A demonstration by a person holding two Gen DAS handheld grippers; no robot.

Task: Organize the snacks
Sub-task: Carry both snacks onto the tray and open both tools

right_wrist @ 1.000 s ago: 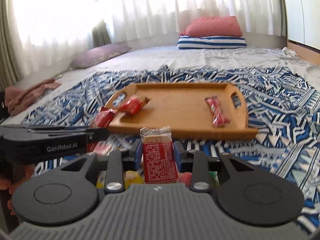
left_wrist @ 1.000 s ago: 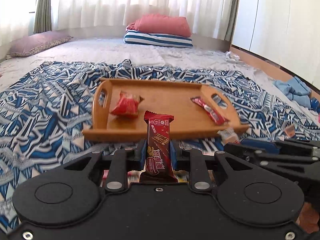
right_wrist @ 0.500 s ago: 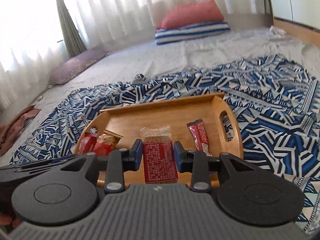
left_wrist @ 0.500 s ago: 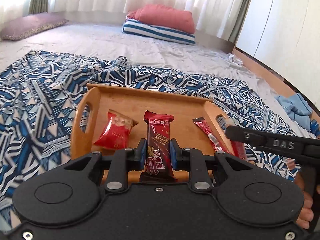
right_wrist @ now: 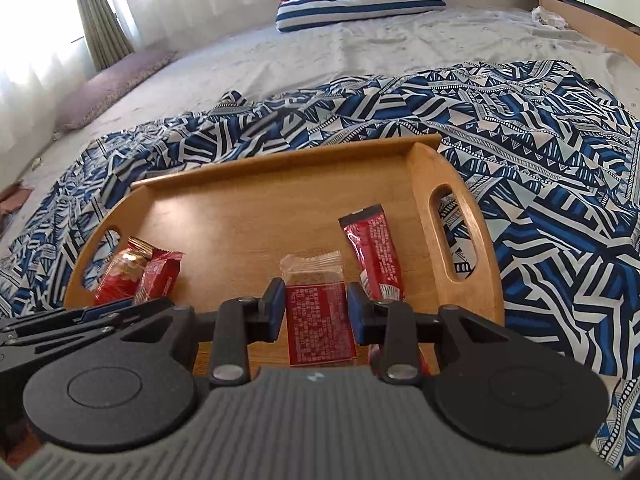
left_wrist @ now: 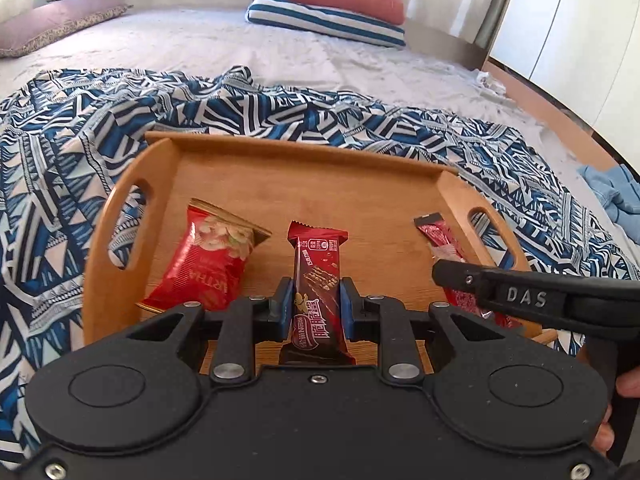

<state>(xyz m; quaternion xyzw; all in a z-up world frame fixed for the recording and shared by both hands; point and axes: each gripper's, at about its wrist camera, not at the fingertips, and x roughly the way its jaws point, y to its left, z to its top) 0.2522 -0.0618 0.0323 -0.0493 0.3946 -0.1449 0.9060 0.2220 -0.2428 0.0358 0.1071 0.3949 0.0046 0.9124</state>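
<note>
The left tongs (left_wrist: 316, 304) are squeezed tight on a dark red chocolate bar (left_wrist: 318, 280), and the right tongs (right_wrist: 316, 308) are pinched on a red cereal bar (right_wrist: 318, 312) with a clear top; both snacks are held just over the near part of the wooden tray (right_wrist: 280, 184). On the tray lie a red nut bag (left_wrist: 208, 260) by the left handle and a thin red packet (right_wrist: 374, 252) by the right handle. The tray sits on a blue patterned blanket (left_wrist: 60, 128) on the bed (left_wrist: 200, 44), with a striped pillow (left_wrist: 324, 20) far behind.

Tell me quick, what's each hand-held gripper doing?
Left hand-held gripper: closed on a dark red chocolate bar.
Right hand-held gripper: closed on a red snack bar with a clear top.
</note>
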